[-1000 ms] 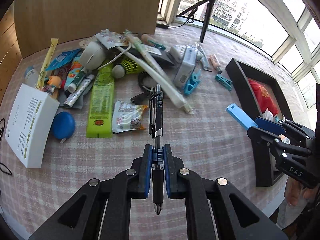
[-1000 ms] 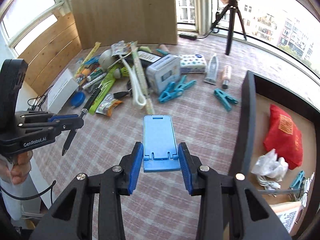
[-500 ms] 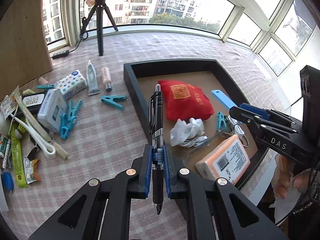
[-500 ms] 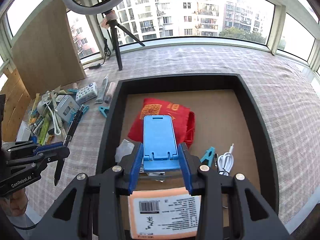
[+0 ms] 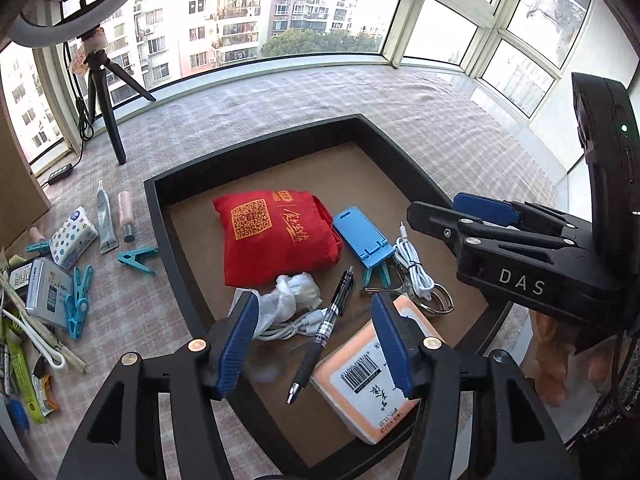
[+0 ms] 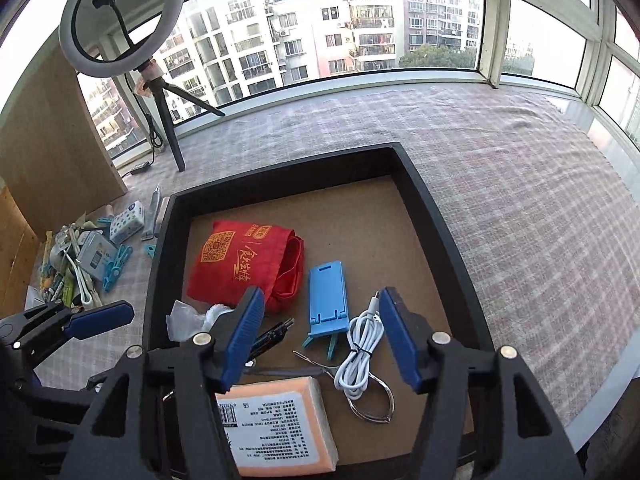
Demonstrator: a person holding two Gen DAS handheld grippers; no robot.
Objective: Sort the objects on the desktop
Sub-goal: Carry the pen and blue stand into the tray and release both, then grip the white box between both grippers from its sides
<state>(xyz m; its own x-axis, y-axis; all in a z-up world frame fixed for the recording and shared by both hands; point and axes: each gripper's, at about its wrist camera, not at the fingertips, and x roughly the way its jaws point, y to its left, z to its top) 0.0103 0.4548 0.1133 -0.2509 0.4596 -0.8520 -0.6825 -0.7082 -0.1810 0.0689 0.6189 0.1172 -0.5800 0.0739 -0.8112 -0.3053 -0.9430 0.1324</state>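
Observation:
A black tray [image 5: 168, 240] [image 6: 160, 248] holds a red bag [image 5: 272, 236] [image 6: 240, 264], a blue phone stand [image 5: 360, 236] [image 6: 327, 300], a black pen [image 5: 324, 328] [image 6: 272, 336], a white cable [image 5: 412, 268] [image 6: 360, 356], crumpled white plastic [image 5: 288, 296] and an orange packet [image 5: 372, 380] [image 6: 276, 428]. My left gripper [image 5: 316, 344] is open and empty above the pen. My right gripper [image 6: 320, 336] is open and empty above the phone stand. Each gripper shows in the other's view, the right [image 5: 460, 212] and the left [image 6: 100, 316].
A heap of unsorted items lies left of the tray: blue clothes pegs [image 5: 78, 296], a tissue pack [image 5: 72, 232], tubes [image 5: 106, 216], a grey box [image 5: 46, 288]. A ring light on a tripod [image 6: 120, 16] stands at the back. Metal scissors [image 6: 372, 400] lie in the tray.
Both grippers have opened over the tray. The left let go of the pen and the right let go of the blue phone stand; both now lie in the tray.

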